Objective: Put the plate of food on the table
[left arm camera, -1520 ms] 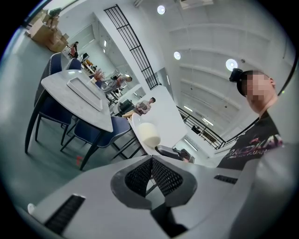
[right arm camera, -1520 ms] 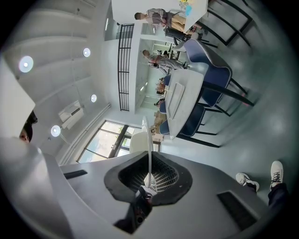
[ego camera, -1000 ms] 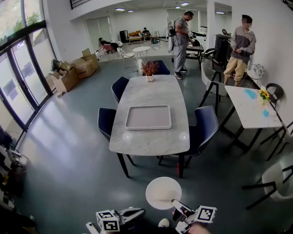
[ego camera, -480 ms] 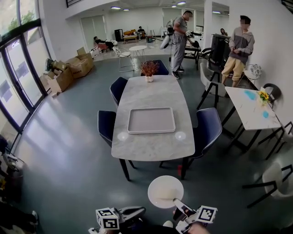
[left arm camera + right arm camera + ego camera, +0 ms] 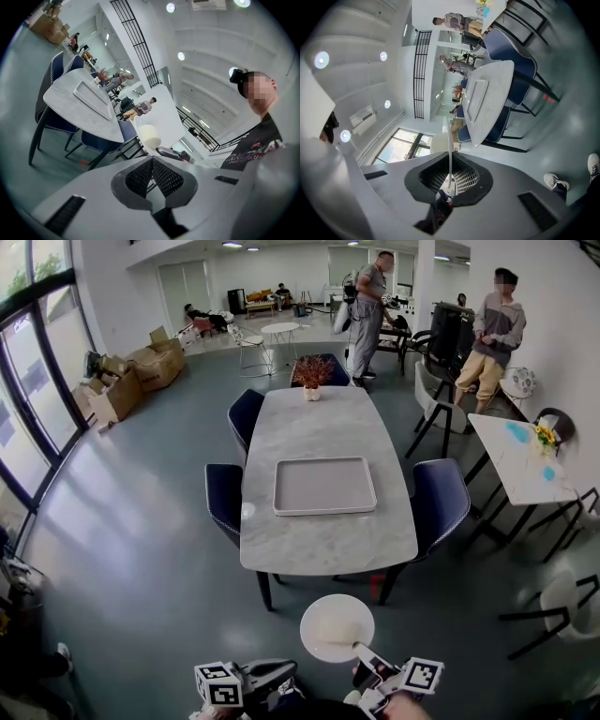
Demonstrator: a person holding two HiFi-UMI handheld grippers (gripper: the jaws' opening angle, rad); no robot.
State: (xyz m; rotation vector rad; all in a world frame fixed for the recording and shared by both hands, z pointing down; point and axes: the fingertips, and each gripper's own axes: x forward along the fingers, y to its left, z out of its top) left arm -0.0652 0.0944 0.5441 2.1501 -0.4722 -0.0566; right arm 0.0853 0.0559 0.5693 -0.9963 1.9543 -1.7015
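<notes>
A grey rectangular tray occupies the marble table ahead. The right gripper pinches the round white plate's near rim, and the left gripper is closed and empty.

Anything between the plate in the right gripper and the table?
Nothing visible. The right hand-held gripper grips the round white plate of pale food by its rim; only floor lies before the near end of the grey marble table. Blue chairs flank the sides; the grey rectangular tray lies mid-table.

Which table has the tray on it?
The big grey table in the middle, among blue chairs, holds the tray. The white table at right has none.
</notes>
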